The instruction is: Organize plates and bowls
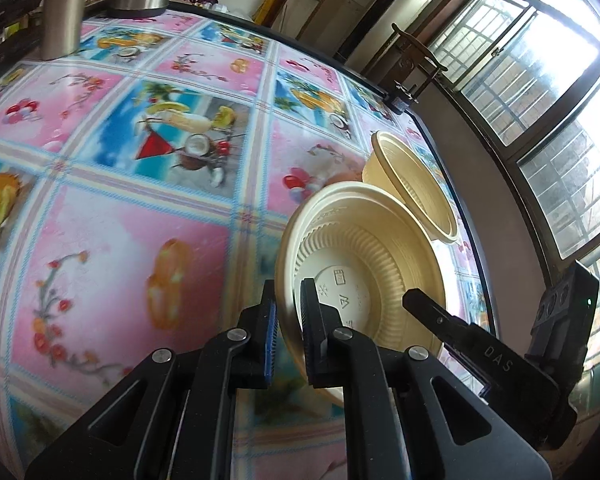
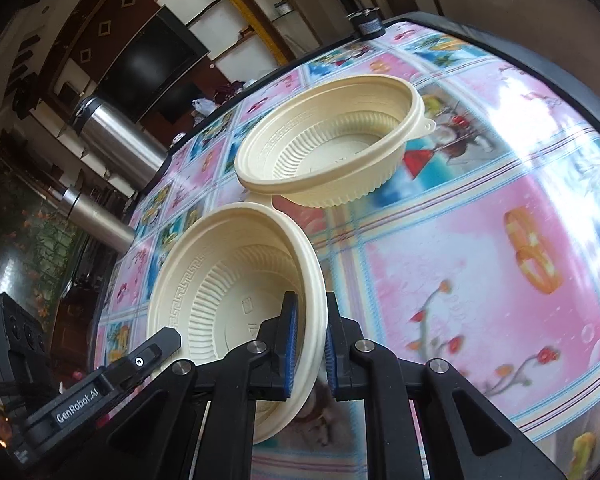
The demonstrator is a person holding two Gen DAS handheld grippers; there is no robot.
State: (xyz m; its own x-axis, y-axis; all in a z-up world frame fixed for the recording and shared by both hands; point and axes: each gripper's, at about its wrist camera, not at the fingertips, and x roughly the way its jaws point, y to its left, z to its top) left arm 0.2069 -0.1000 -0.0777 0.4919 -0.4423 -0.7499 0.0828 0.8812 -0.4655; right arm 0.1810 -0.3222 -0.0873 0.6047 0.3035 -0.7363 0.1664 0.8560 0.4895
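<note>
Lettering "GenRobot.AI" marks the left gripper (image 2: 172, 338) beside the bowl (image 2: 236, 280).

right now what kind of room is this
Probably a home dining or living room: a table under a fruit-print oilcloth holding cream bowls, steel thermos flasks at its far end, a dark TV screen in a wall unit, and barred windows.

Matte black two-finger left gripper (image 1: 288, 320), blue ribbed pads (image 1: 269, 344), silver pivot screws, matching black right gripper (image 2: 310, 344), "GenRobot.AI" lettering
</note>
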